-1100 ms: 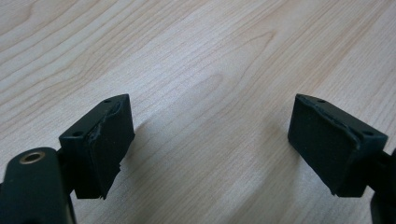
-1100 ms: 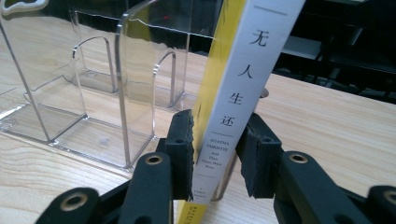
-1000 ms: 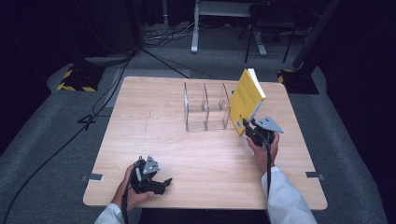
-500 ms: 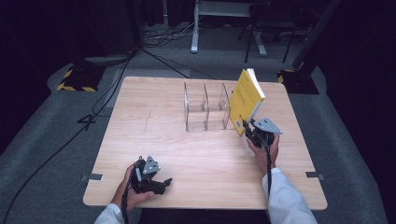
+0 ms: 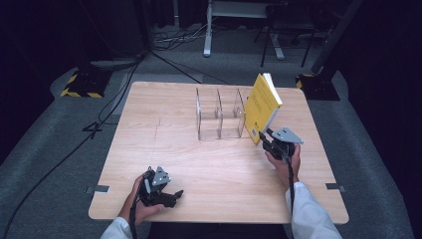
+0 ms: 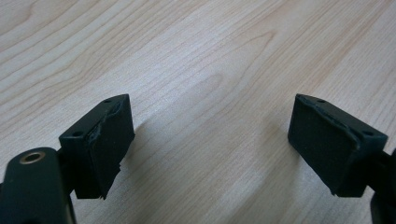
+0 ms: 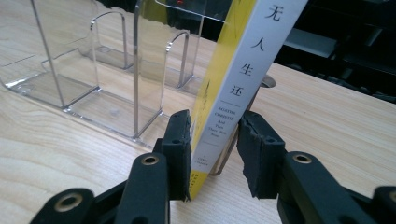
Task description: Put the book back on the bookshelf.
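A yellow book with a white spine (image 5: 261,107) stands tilted at the right end of a clear plastic rack (image 5: 219,117), its top leaning right. My right gripper (image 5: 263,138) is at its lower corner. In the right gripper view the spine (image 7: 243,70) sits between the jaws of the right gripper (image 7: 215,126), which have just been opening. One pad lies against the yellow cover and the other stands just off the spine. The left gripper (image 5: 176,194) rests open at the table's near left, with bare wood between its pads (image 6: 112,135).
The wooden table (image 5: 199,159) has the rack's dividers (image 7: 116,70) standing left of the book, their slots holding nothing. Beyond the far edge are a grey floor, cables and dark stands.
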`<state>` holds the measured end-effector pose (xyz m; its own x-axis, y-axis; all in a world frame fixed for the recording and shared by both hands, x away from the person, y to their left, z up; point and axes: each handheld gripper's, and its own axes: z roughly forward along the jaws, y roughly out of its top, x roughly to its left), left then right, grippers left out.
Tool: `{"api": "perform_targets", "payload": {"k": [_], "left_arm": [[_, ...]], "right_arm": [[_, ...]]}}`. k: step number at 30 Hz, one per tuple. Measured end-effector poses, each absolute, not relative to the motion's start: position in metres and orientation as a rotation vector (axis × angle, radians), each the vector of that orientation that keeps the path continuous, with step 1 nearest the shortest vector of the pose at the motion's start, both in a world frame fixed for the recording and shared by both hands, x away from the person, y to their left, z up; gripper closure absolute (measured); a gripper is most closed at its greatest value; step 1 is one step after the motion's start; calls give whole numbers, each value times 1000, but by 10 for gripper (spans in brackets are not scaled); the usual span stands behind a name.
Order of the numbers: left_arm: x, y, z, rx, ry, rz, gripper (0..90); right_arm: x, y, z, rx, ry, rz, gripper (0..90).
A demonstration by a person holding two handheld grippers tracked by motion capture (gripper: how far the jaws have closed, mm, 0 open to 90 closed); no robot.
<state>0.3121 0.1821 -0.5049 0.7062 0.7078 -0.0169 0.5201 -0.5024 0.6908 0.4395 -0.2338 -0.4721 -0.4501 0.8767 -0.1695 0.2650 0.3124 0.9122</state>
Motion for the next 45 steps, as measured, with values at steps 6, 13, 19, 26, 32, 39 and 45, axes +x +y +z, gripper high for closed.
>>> {"api": "perform_targets", "payload": {"k": [6, 13, 19, 26, 32, 39, 45], "left_arm": [[312, 182, -505, 2223, 930, 350, 150], [312, 182, -505, 2224, 929, 348, 150], [312, 182, -505, 2222, 930, 350, 150], [312, 182, -505, 2221, 930, 351, 150], [312, 182, -505, 2223, 929, 349, 150], [312, 182, -505, 2222, 930, 350, 150], [312, 182, -505, 2221, 930, 351, 150]], "right_arm": [[440, -240, -468, 996, 1957, 1116, 649], [437, -245, -462, 963, 2017, 1081, 642], [431, -248, -453, 895, 2116, 1035, 617], [424, -254, -443, 869, 2190, 1051, 584], [415, -257, -439, 830, 2248, 1038, 547], [405, -261, -436, 779, 2290, 1023, 495], [395, -263, -436, 725, 2349, 996, 423]]}}
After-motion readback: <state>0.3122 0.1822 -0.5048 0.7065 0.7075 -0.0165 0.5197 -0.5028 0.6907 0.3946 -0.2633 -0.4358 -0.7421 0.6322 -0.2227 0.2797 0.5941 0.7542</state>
